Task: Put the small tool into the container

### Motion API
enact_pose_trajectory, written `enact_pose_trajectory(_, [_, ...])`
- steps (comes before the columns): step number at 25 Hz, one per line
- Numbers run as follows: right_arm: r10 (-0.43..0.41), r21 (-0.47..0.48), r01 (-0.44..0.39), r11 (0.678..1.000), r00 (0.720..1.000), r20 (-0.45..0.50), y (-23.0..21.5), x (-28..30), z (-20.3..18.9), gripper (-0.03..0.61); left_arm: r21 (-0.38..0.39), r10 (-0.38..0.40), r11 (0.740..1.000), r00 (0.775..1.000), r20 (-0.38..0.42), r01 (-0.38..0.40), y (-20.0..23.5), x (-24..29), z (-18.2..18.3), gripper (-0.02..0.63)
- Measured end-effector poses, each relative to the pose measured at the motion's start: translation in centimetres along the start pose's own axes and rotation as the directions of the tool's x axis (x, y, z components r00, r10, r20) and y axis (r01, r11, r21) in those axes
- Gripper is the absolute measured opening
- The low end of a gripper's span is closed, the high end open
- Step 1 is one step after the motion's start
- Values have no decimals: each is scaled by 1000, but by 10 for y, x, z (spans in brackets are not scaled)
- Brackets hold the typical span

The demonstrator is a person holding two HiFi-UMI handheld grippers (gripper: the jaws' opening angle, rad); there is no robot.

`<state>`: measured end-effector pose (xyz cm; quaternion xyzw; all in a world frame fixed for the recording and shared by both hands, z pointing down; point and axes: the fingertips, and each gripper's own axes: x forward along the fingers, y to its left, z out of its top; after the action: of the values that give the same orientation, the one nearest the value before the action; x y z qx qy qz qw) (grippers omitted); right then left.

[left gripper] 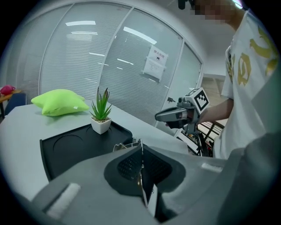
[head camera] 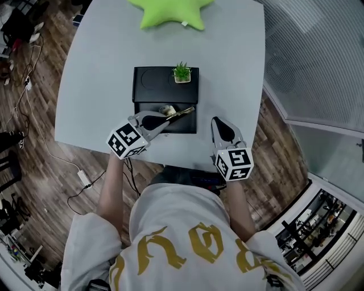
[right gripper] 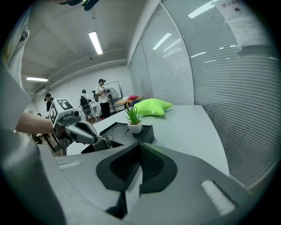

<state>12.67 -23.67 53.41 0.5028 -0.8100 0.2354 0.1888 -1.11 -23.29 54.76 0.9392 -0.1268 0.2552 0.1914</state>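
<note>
left gripper (head camera: 160, 122) is pinched shut on a thin flat brass-coloured metal tool (head camera: 181, 113). in the left gripper view the pads of the left gripper (left gripper: 141, 151) press together with the tool's blade (left gripper: 141, 169) standing on edge between them. the tool sticks out past the fingertips, slanted toward the far right. its free end is over the near compartment of the black rectangular plastic container (head camera: 138, 85); cannot tell if it touches the container floor. a small pale item (head camera: 166, 109) lies in that compartment just beside the tool, too small to make out.

right gripper (head camera: 218, 121) is off to the right of the container, over the grey table (head camera: 96, 68) near its front edge. its fingers are closed together with nothing between them, as its own view shows (right gripper: 139, 151).

a small green potted plant in a white pot (head camera: 182, 73) stands upright on the container's far right corner. a lime green star-shaped cushion (head camera: 170, 11) lies at the far end of the table, well apart from the container.
</note>
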Motion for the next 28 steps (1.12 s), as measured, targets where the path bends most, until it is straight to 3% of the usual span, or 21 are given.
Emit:
enact_pose_trajectory(9, [35,8,-34,999,999,-39,-2,20,-9,14,-17,-141,990,989,-35,141,3,9,-7,9])
enact_pose_trajectory(13, [44,10,-43,999,998,-48,-3,24,-11,14,20,-160,986,979,-130,164,9,15,-19,8])
enact_pose_trajectory(18, [49,17,-48,999,997,-53,-4,24,-14,14,-24,-204,979,954,-220,204,10,25,-41,8])
enact_pose_trajectory(23, [49,34,-47,998,997,-60,-9,21,-18,14,-17,-26,1000,945,-325,22,39,37,-61,40])
enact_pose_trajectory(28, [63,55,-61,997,998,-32,-7,15,-15,15,73,48,997,933,-356,-23,41,46,-60,55])
